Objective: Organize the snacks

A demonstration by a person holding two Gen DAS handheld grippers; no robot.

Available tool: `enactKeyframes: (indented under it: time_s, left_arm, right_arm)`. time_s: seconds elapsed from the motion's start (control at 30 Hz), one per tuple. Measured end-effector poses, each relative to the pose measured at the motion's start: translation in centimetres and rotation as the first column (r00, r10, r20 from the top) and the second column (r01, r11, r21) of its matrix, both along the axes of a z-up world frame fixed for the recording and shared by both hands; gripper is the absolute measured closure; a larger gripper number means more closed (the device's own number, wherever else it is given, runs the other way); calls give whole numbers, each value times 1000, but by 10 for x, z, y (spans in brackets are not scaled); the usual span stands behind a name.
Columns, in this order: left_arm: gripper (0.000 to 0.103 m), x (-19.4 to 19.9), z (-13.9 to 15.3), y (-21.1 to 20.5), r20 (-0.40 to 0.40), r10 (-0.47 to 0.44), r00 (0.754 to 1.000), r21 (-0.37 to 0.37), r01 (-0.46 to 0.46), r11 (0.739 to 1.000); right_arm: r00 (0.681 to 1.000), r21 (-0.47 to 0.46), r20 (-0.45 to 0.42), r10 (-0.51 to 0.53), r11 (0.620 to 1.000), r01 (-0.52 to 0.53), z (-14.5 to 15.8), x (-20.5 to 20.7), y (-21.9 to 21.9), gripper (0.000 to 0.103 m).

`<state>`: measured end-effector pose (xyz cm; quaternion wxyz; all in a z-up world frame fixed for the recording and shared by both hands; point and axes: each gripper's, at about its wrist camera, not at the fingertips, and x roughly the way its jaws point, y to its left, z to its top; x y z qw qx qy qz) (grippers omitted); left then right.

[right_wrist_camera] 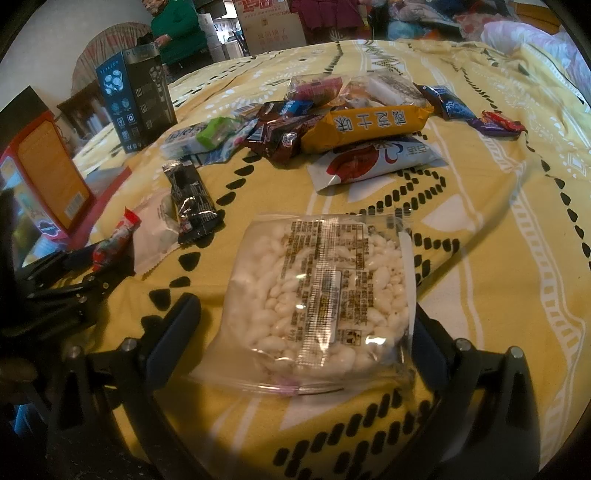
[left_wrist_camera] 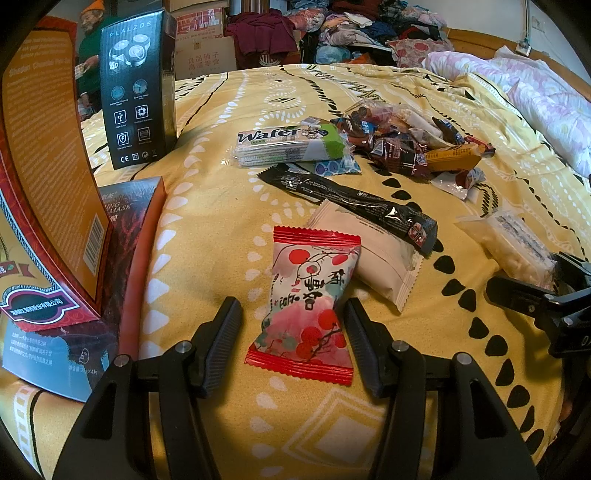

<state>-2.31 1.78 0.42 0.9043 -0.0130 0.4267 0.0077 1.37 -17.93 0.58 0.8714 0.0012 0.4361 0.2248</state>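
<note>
A red-and-pink candy packet (left_wrist_camera: 306, 306) lies flat on the yellow bedspread (left_wrist_camera: 229, 417), between the fingers of my left gripper (left_wrist_camera: 291, 302). The jaws stand apart, with a gap on the packet's left side. A clear packet of white puffed rice (right_wrist_camera: 317, 295) lies between the fingers of my right gripper (right_wrist_camera: 303, 302). Its right edge covers the right finger and the left finger stands clear of it. Past the candy packet are a cream packet (left_wrist_camera: 373, 254), a long black packet (left_wrist_camera: 351, 199), a green Wafer pack (left_wrist_camera: 288, 142) and a heap of mixed snacks (left_wrist_camera: 406, 144).
Boxes stand along the left: a tall black one (left_wrist_camera: 138, 88), a big orange one (left_wrist_camera: 48, 177) on a flat mask box (left_wrist_camera: 122, 240). A pink quilt (left_wrist_camera: 535, 92) bunches at the right. Clothes (left_wrist_camera: 351, 26) and a person in green (left_wrist_camera: 88, 55) are beyond the bed.
</note>
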Motion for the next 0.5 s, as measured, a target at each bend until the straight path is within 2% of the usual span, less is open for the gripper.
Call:
enactKeyframes:
  time_s: [0.23,0.4,0.5]
  left_arm:
    - [43,1,0,0,0,-1,1000,-3,1,1000]
    - [38,4,2,5,-17,-13,1000,-49,12,999]
    - [37,7,3,3,-32,-14,999,-35,13,999]
  right_arm:
    - [1000,-18,-8,-1,1000,1,1,0,1,0]
    - [999,-93,-39,1,996,-5,5,-3,9,0]
    - [997,-43,-71,-20,999,17,7,-2,5,0]
